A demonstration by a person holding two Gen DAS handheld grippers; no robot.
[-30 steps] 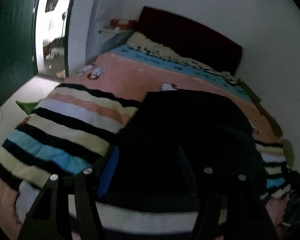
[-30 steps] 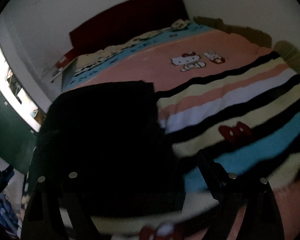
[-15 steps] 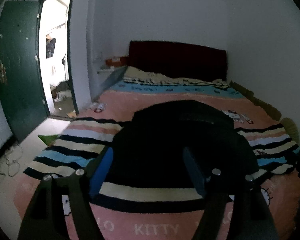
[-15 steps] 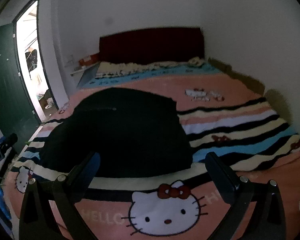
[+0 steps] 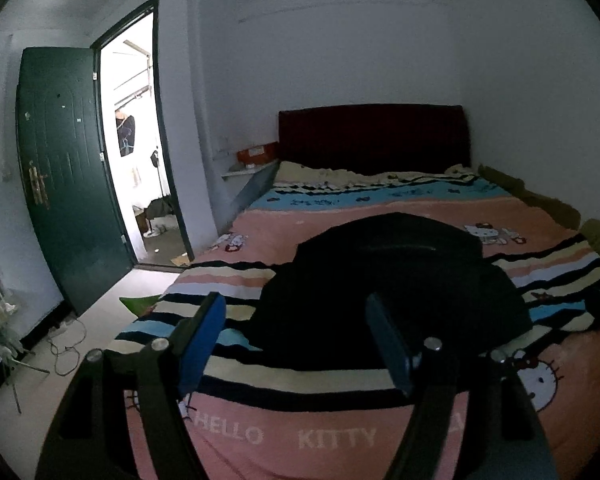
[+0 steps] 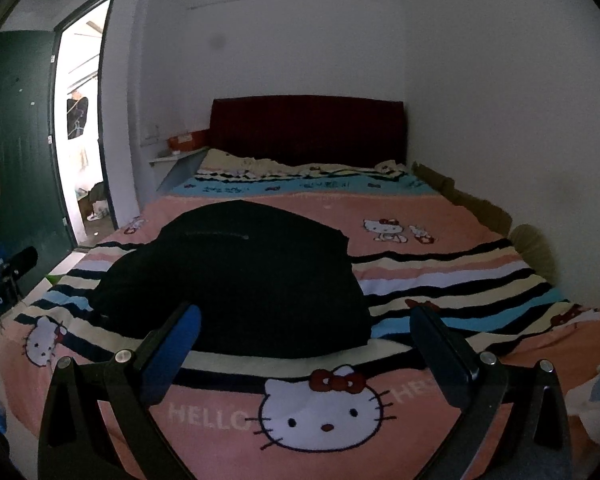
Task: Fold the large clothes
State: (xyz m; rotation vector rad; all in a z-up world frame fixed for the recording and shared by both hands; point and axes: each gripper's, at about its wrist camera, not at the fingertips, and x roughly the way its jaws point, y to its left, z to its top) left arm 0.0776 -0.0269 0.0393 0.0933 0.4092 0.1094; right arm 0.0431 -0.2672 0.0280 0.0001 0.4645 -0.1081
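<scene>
A large black garment [image 5: 388, 280] lies folded in a compact heap on the bed's striped pink blanket [image 5: 260, 436]. It also shows in the right wrist view [image 6: 244, 280]. My left gripper [image 5: 296, 316] is open and empty, held back above the foot of the bed, short of the garment. My right gripper [image 6: 306, 322] is open and empty too, also drawn back over the blanket's cat print [image 6: 320, 412]. Neither touches the garment.
A dark red headboard [image 5: 374, 136] stands at the far wall. A green door [image 5: 66, 204] stands open at the left, with cables on the floor [image 5: 66, 356]. The wall runs close along the bed's right side. The left gripper's body [image 6: 4, 276] shows at left.
Both grippers have pulled back and up from the garment toward the foot of the bed. The garment stays lying where it was.
</scene>
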